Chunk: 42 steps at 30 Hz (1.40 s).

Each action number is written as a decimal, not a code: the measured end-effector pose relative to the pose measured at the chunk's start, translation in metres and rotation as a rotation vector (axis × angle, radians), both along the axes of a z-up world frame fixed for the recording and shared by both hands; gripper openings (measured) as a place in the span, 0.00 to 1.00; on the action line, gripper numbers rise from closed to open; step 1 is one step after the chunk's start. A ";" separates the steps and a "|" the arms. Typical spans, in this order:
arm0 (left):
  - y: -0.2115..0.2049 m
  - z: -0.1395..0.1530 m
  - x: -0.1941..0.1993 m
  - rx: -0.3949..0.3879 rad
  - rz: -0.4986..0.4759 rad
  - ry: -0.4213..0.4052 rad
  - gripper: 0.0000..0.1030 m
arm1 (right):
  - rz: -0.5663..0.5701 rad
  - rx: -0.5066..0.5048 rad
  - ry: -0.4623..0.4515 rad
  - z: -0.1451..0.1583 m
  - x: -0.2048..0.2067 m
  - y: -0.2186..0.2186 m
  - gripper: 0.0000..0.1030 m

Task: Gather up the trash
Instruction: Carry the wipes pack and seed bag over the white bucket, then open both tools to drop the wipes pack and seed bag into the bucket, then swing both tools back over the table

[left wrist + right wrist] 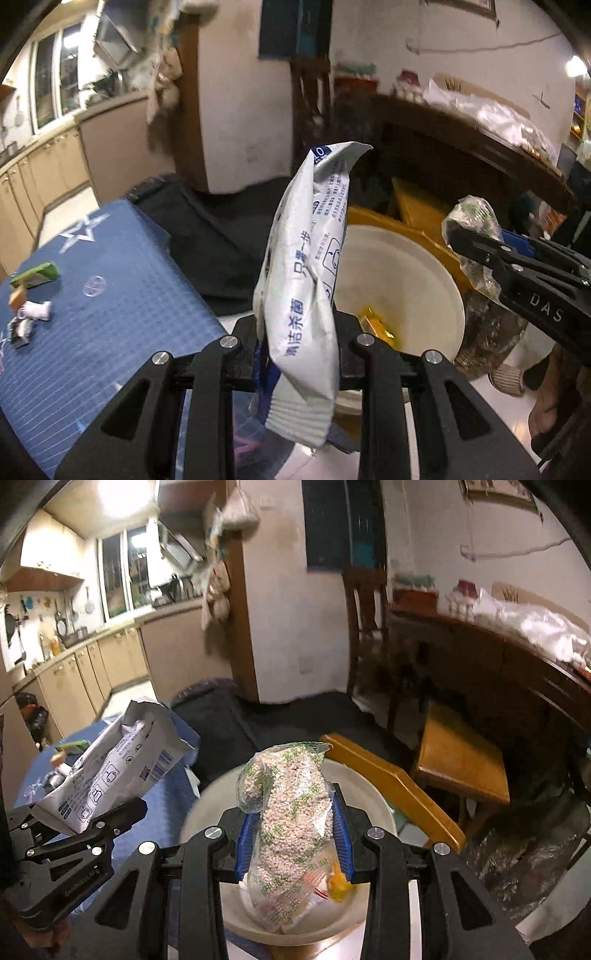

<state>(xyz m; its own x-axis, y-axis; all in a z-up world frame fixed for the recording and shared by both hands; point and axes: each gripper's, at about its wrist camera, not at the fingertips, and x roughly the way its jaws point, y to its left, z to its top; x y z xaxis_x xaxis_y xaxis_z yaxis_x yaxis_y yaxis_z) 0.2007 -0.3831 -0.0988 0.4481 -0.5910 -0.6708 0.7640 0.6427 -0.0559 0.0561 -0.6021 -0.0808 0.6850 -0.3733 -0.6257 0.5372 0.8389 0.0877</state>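
Note:
My left gripper [299, 347] is shut on a white wipes packet [310, 266] with blue print, which stands up between its jaws. In the right wrist view the same packet [110, 771] shows at the left, clamped in the left gripper [85, 823]. My right gripper [291, 838] is shut on a clear bag of small pale pellets [291, 812] with green print, pressed between blue pads [341, 830]. Both hang over a white round bin [417, 273] [373, 797] that has yellow scraps [376, 325] inside. The right gripper [469, 243] enters the left wrist view from the right with its bag.
A blue table [110, 295] at the left carries small litter: a green box [37, 273] and white scraps [35, 310]. A yellow wooden stool [461, 760] stands behind the bin, a dark suitcase [218, 229] beside it, a dark wooden sideboard [517, 672] at the right.

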 end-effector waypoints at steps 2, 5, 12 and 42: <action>-0.010 -0.009 0.003 0.027 -0.009 0.027 0.24 | 0.000 0.021 0.038 -0.012 0.009 -0.013 0.36; -0.030 -0.025 0.011 0.078 -0.024 0.083 0.24 | -0.006 0.067 0.091 -0.031 0.020 -0.028 0.36; -0.064 -0.046 0.018 0.194 -0.058 0.182 0.24 | -0.027 0.121 0.181 -0.072 0.030 -0.046 0.37; -0.079 -0.046 0.028 0.227 -0.050 0.197 0.73 | -0.031 0.100 0.135 -0.066 0.021 -0.032 0.73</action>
